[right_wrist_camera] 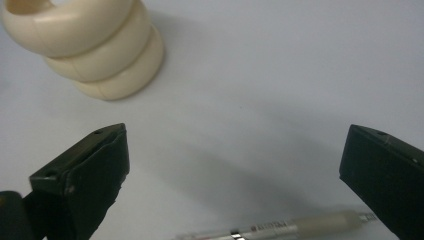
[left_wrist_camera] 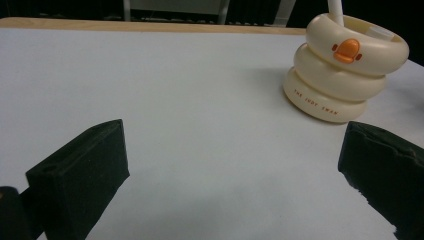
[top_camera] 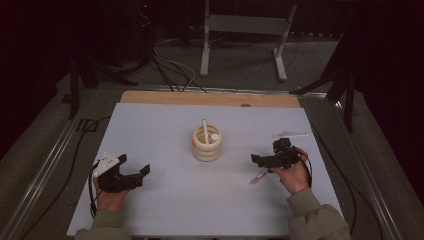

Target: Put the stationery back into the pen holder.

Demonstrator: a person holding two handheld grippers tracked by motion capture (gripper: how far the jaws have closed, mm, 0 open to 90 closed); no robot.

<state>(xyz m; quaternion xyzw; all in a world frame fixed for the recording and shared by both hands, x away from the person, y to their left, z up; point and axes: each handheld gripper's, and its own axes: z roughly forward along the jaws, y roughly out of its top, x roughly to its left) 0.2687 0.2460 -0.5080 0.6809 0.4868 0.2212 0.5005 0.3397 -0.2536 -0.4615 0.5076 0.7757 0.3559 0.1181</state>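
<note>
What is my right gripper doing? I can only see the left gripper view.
Observer: The right gripper is open, with nothing in it.
Operator: Is there anything near it to grab?
Observer: Yes, a pen lies flat on the table, close by its jaws.
Operator: Are there more?
Observer: A second pen lies farther back, near the table's right edge.
</note>
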